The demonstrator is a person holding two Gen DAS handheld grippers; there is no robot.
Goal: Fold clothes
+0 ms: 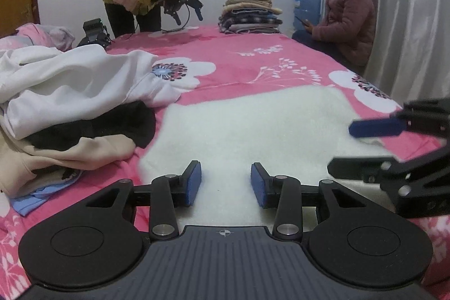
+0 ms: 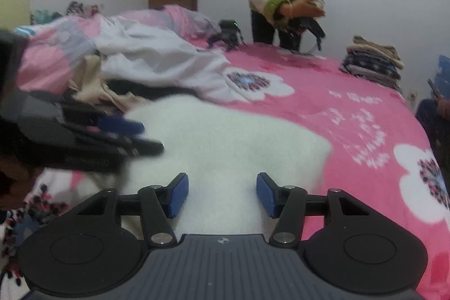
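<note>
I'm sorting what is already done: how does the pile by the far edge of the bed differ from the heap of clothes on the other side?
The far pile is folded flat and stacked squarely; the heap is crumpled and sprawling. The pile is mostly dark, striped or brown; the heap is mainly white, with beige and black pieces. Both lie on the pink floral bedspread.

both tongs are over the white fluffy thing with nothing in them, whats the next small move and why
Probably lower both tongs onto the near edge of the white fleece garment and close on it. The left tongs and right tongs stand open with only fleece showing between the pads, nothing gripped. The garment lies spread flat on the pink bedspread, so pinching an edge seems the way to start a fold.
</note>
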